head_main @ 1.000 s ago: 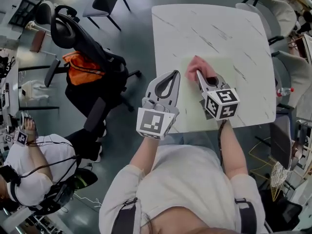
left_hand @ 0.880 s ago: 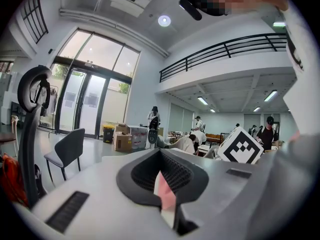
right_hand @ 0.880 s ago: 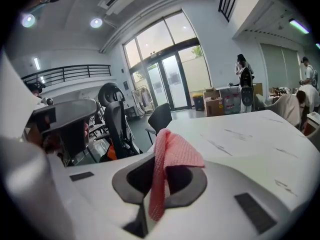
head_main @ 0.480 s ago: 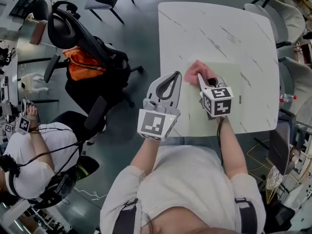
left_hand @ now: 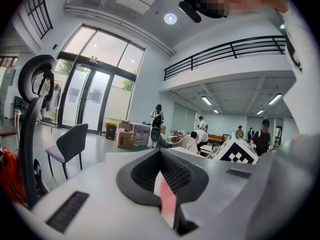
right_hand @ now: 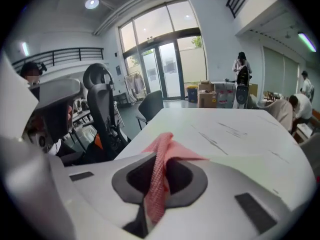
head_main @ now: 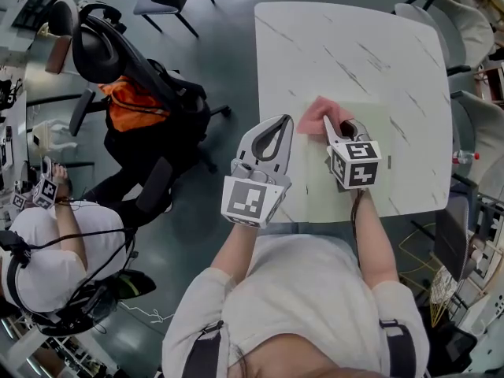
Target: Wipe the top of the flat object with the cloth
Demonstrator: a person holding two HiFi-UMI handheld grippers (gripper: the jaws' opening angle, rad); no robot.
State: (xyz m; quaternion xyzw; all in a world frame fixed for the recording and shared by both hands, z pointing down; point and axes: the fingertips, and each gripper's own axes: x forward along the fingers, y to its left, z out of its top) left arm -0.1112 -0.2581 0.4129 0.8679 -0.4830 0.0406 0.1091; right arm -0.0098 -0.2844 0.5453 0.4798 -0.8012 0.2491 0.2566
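A pale green flat mat [head_main: 378, 144] lies on the near part of the white marble table [head_main: 354, 46]. My right gripper [head_main: 324, 121] is shut on a pink cloth [head_main: 313, 115], which rests on the mat's far left corner. In the right gripper view the cloth [right_hand: 172, 146] bunches up between the jaws of that gripper [right_hand: 159, 159], with the mat [right_hand: 260, 164] beyond it. My left gripper [head_main: 284, 121] hovers at the table's left edge beside the mat, shut with nothing in it. In its own view the left gripper [left_hand: 160, 151] faces the room.
A black office chair with an orange item [head_main: 134, 105] stands left of the table. Another person [head_main: 47, 266] sits at lower left. More chairs [head_main: 449, 22] and a bottle [head_main: 461, 157] are at the table's right. The table's far half [right_hand: 240, 124] is bare.
My right gripper and the cloth have shifted slightly toward the mat's left edge. The left gripper has stayed in place. The person at lower left has moved an arm.
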